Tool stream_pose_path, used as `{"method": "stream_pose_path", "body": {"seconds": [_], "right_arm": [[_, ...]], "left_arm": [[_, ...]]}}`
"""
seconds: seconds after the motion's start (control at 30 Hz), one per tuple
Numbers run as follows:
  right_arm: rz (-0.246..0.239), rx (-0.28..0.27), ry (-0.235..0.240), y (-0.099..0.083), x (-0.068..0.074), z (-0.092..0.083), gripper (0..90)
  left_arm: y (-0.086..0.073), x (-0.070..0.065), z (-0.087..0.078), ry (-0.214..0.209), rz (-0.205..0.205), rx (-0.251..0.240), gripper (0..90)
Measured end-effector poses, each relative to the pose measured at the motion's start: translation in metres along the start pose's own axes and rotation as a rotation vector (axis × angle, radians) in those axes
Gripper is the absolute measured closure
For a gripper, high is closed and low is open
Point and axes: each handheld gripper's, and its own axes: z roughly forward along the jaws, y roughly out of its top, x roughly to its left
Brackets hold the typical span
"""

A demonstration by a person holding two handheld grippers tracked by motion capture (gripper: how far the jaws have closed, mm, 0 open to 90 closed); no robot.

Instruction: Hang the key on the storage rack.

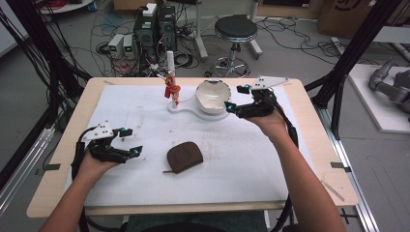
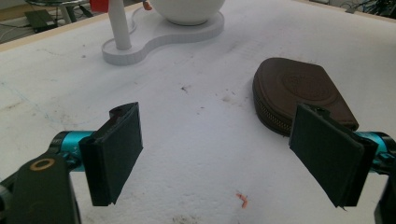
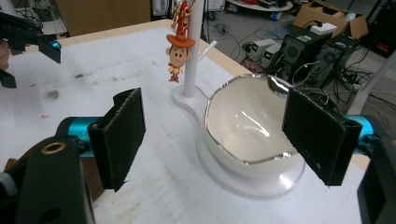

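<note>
Nearest me, my left gripper point(image 1: 129, 141) hangs released over the desk point(image 1: 63, 145), nothing between its jaws. One brown zipped pouch point(image 1: 184, 156) lies just right of it; in the left gripper view a jaw cuts off the pouch's near corner. Farther off, my right gripper point(image 1: 237, 98) is released too, jaws spread beside the one white bowl point(image 1: 212, 96), not touching it. The bowl sits on a white base point(image 1: 186, 108) with one upright post point(image 1: 170, 63). One cowboy figure charm point(image 3: 178, 52) hangs there; I can't make out its hook. One stool point(image 1: 235, 30) stands beyond the desk.
</note>
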Motion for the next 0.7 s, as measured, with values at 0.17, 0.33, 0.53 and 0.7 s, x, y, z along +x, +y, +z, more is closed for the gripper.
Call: {"method": "stream_pose_path", "body": {"seconds": [0.17,0.33,0.53,0.7], "right_arm": [[0.04,0.004,-0.007,-0.02,0.001,-0.012,21.5],[0.082,-0.007,-0.023,-0.042,-0.001,-0.022,21.2],[0.113,-0.019,-0.039,-0.067,0.0,-0.031,20.3],[0.139,-0.008,-0.038,-0.085,0.004,-0.032,19.7]], "left_arm": [[0.002,0.0,0.003,-0.01,0.0,-0.001,17.3],[0.003,-0.001,0.003,-0.007,0.005,-0.003,17.3],[0.002,0.0,0.003,-0.008,0.005,-0.003,17.3],[0.003,0.0,0.004,-0.01,0.004,-0.007,17.3]]}}
